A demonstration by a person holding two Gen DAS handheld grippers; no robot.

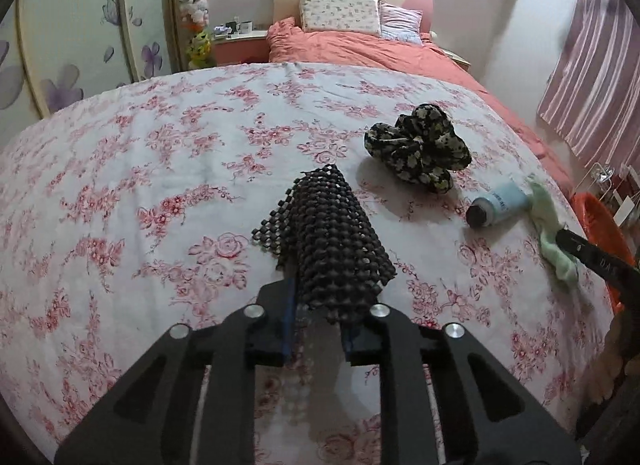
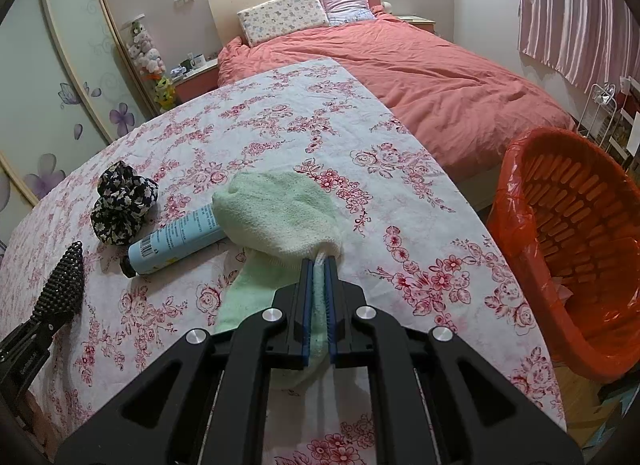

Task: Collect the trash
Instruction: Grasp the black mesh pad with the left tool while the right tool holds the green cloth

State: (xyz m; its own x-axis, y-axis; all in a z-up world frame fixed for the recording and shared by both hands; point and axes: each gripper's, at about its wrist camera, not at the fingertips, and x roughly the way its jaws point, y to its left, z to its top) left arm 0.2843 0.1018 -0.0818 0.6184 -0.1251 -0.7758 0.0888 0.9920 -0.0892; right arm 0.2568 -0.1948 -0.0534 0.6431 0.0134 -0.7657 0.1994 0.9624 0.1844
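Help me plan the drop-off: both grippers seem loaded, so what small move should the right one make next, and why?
Probably lift the right gripper and swing it right toward the orange basket. It is shut on the green sock, whose toe end drapes over the blue tube, so lifting first should avoid dragging it.

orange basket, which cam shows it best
The right wrist view: the orange basket fills its right side, showing the slatted wall, the orange bag lining and the inside. The left wrist view catches only a sliver at its right edge, partly behind the right gripper, shut on the green cloth.
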